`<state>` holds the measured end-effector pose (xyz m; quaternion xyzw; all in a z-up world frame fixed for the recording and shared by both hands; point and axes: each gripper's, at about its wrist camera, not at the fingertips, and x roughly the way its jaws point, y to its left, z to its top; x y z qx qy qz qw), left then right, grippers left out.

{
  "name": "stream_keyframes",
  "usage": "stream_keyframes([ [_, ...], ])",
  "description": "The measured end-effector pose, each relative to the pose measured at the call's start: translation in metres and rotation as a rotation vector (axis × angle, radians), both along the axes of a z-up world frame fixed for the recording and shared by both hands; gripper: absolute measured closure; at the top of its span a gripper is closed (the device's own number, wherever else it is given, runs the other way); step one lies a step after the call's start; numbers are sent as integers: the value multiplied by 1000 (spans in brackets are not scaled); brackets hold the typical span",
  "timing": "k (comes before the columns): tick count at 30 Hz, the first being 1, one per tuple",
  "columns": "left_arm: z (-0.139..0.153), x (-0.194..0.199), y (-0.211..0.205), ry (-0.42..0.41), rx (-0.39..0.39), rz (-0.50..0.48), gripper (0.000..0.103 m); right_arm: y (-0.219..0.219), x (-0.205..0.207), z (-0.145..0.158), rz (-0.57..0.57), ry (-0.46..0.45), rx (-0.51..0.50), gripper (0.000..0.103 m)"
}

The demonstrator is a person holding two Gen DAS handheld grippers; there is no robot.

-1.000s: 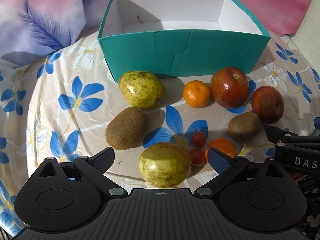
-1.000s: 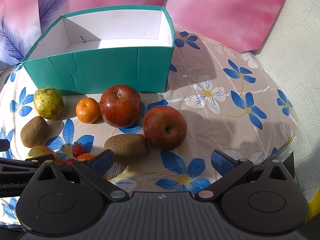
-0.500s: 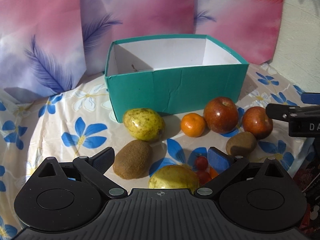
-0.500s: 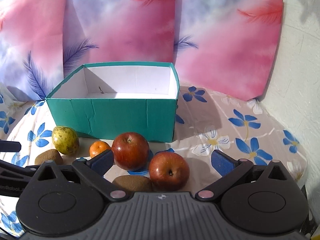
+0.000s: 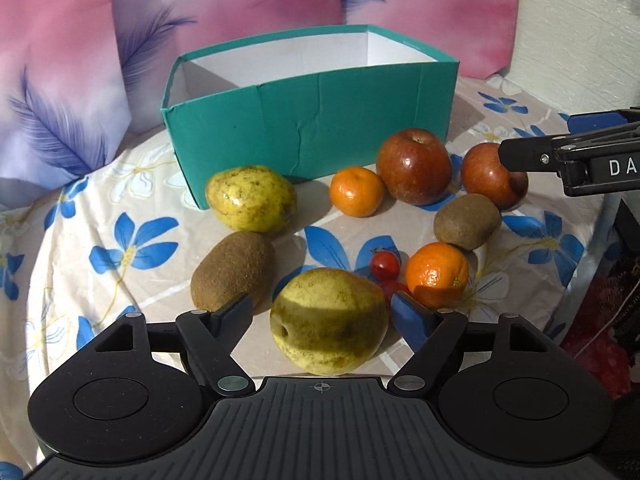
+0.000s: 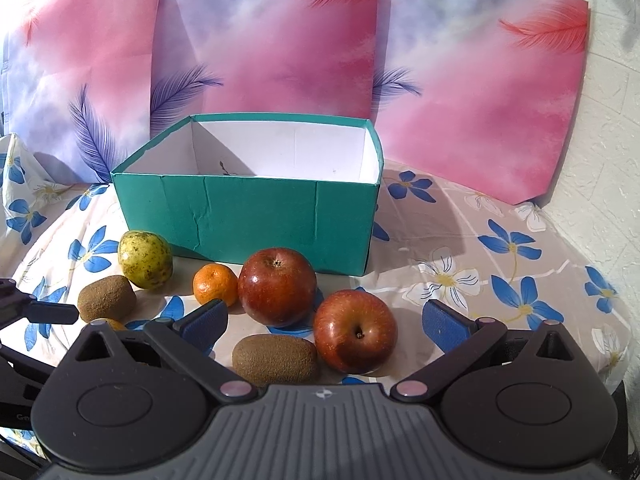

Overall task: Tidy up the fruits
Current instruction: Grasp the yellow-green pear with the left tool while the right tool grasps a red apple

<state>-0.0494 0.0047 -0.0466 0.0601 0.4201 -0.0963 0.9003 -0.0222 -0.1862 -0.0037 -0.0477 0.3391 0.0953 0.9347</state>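
An empty teal box [image 5: 312,120] stands at the back of the table; it also shows in the right wrist view [image 6: 248,216]. In front lie two yellow-green pears [image 5: 250,198] [image 5: 328,326], two kiwis [image 5: 234,268] [image 5: 466,220], two mandarins [image 5: 356,190] [image 5: 436,274], two red apples [image 5: 414,170] [image 5: 486,178] and small red tomatoes [image 5: 385,264]. My left gripper [image 5: 324,316] is open, with the near pear between its fingers. My right gripper [image 6: 324,322] is open around an apple [image 6: 354,332] and a kiwi [image 6: 276,358], with the other apple [image 6: 278,286] behind.
Pink and lilac feather-print bags [image 6: 280,52] stand behind the box. A white wall [image 6: 612,80] is at the right. The flowered tablecloth [image 6: 500,248] covers a round table whose edge drops off at the right. The right gripper's finger [image 5: 560,152] reaches in from the right.
Both grippers tilted up from looking down on the table, then came lower and closer to the fruit. The near pear now sits between the left fingers. No fruit has moved.
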Motion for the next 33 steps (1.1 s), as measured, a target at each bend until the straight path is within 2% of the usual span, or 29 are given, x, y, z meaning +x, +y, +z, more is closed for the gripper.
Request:
stream_keyframes([
  [5,-8,6,4,26,-27,-35,24,-1,1,-2,-9,13,-2,0],
  [10,-29,15,5,94,-51,-62,29,-1,2,-4,-15,24,-11,0],
  [18,-30,22,6,59,-78,-46,31,-7,11,-15,-65,61,-20,0],
  [23,-28,17,9,64,-70,-42,31,-15,24,-27,-109,86,-16,7],
  [25,-24,15,10,63,-71,-30,31,-18,31,-33,-120,102,-6,14],
  [28,-15,11,12,47,-70,-22,31,-21,43,-45,-144,132,-2,22],
  [32,1,9,12,17,-72,-3,31,-22,57,-55,-133,164,50,26],
  [33,4,9,12,11,-72,-3,31,-20,60,-57,-125,177,53,31],
])
